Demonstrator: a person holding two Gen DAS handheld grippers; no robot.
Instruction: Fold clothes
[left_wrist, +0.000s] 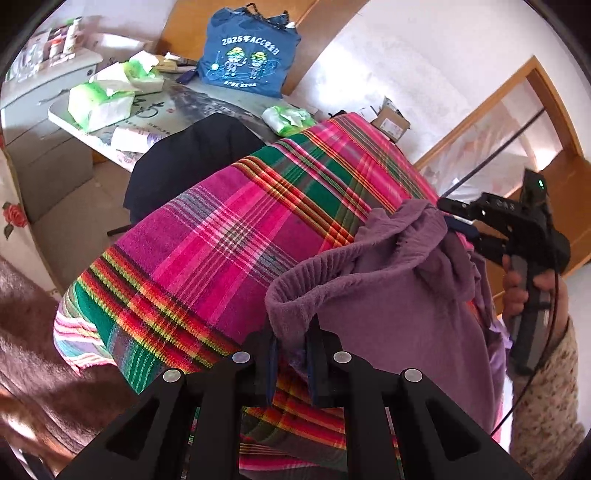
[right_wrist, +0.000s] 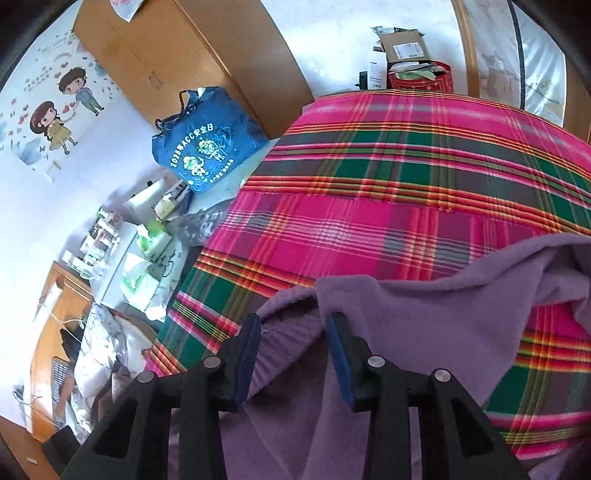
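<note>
Left tongs (left_wrist: 291, 354) pinch purple garment (left_wrist: 399, 306); right view hides it.

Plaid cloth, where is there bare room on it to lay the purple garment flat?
The plaid cloth is bare across its far half, from the purple garment to the far edge by the red box. The near side is crowded by the garment; the side table beside the blue bag is cluttered.

White walls (right_wrist: 332, 48), daylit. Orange wooden wardrobe (right_wrist: 155, 55) at the far wall, cartoon couple sticker (right_wrist: 62, 107) to its left. Grey drawer cabinet (left_wrist: 40, 147) far left beside a cluttered surface (left_wrist: 110, 144). Wooden-framed glass door (left_wrist: 517, 122) on the right. Pale floor (left_wrist: 74, 229).
</note>
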